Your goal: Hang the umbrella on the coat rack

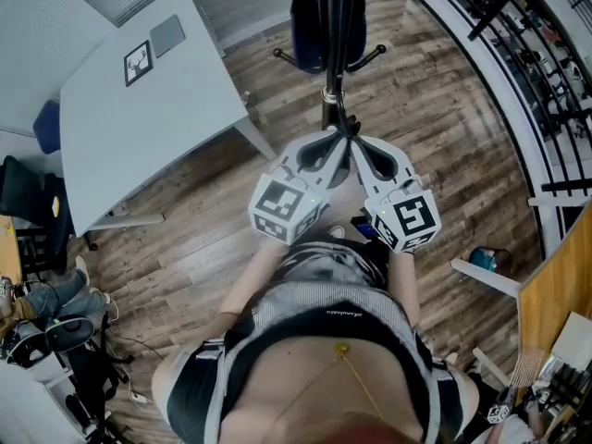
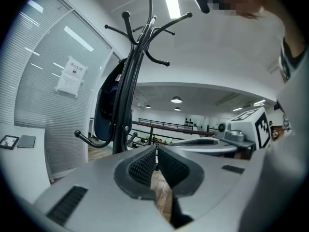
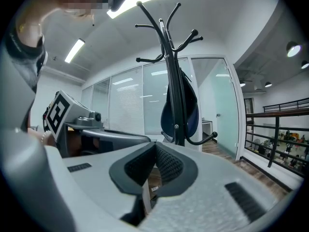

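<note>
Umbrella (image 1: 310, 17): dark blue, folded, hanging on the coat rack (image 1: 330, 109), tight alongside the pole. Which hook carries it can't be made out.
Umbrella, left gripper view: blue body (image 2: 104, 111) sits on the left of the black pole (image 2: 126, 91), above a lower hook w/ ball end.
Umbrella, right gripper view: blue body (image 3: 190, 111) bulges out both sides of the pole (image 3: 173, 81).
Rack: black, upright, curved hooks at top and a lower pair, on wood floor (image 1: 435, 128).
L gripper (image 1: 342, 146): fingers closed, pads (image 2: 145, 166) meeting at the tips, nothing between. Aimed at the rack, apart from it.
R gripper (image 1: 359, 148): fingers closed too, pads (image 3: 169, 166) together, empty. Also aimed at the rack, not touching it.
Grippers together: side by side in front of the person's torso, tips nearly meeting, marker cubes outward.
Table (image 1: 185, 128): white, left of the rack, w/ small framed pic (image 1: 138, 63) on it.
</note>
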`<action>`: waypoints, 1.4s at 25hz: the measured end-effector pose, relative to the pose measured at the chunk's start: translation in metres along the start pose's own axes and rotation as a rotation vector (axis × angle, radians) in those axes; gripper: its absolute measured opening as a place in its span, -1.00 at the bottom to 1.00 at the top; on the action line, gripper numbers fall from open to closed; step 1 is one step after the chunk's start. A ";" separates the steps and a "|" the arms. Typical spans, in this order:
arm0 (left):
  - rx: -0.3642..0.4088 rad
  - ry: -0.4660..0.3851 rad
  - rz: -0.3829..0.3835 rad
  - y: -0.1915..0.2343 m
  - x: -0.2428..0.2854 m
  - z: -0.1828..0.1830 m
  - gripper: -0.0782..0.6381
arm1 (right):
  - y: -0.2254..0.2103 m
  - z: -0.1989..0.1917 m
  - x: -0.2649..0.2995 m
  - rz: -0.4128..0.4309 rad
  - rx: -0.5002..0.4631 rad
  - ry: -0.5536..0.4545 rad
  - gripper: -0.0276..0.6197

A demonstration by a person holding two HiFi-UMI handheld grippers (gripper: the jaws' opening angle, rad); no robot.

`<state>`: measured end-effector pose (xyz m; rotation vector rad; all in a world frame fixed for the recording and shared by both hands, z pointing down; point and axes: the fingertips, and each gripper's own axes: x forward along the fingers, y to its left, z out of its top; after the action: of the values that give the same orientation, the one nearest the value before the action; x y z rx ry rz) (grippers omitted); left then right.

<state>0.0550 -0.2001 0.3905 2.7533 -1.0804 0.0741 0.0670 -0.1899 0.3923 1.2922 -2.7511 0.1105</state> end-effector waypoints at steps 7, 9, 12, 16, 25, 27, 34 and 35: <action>0.033 -0.037 0.001 -0.003 -0.006 0.012 -0.74 | 0.002 0.012 -0.003 -0.008 -0.074 -0.008 -0.91; 0.039 -0.049 0.000 -0.004 -0.008 0.016 -0.74 | 0.004 0.017 -0.004 -0.016 -0.103 -0.008 -0.91; 0.044 -0.067 -0.003 -0.005 -0.011 0.021 -0.74 | 0.007 0.024 -0.004 -0.021 -0.146 -0.007 -0.91; 0.058 -0.091 -0.009 -0.006 -0.012 0.025 -0.74 | 0.013 0.026 -0.004 -0.008 -0.134 0.014 -0.91; 0.090 -0.139 -0.009 -0.009 -0.020 0.048 -0.74 | 0.015 0.047 -0.006 -0.009 -0.146 -0.031 -0.91; 0.096 -0.143 -0.009 -0.011 -0.021 0.051 -0.74 | 0.014 0.049 -0.008 -0.012 -0.145 -0.031 -0.91; 0.127 -0.149 0.016 -0.014 -0.021 0.054 -0.74 | 0.010 0.055 -0.011 -0.020 -0.167 -0.039 -0.91; 0.129 -0.156 0.019 -0.013 -0.021 0.054 -0.74 | 0.011 0.055 -0.011 -0.020 -0.167 -0.041 -0.91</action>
<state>0.0472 -0.1871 0.3335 2.9052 -1.1793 -0.0726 0.0624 -0.1809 0.3359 1.2907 -2.7120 -0.1459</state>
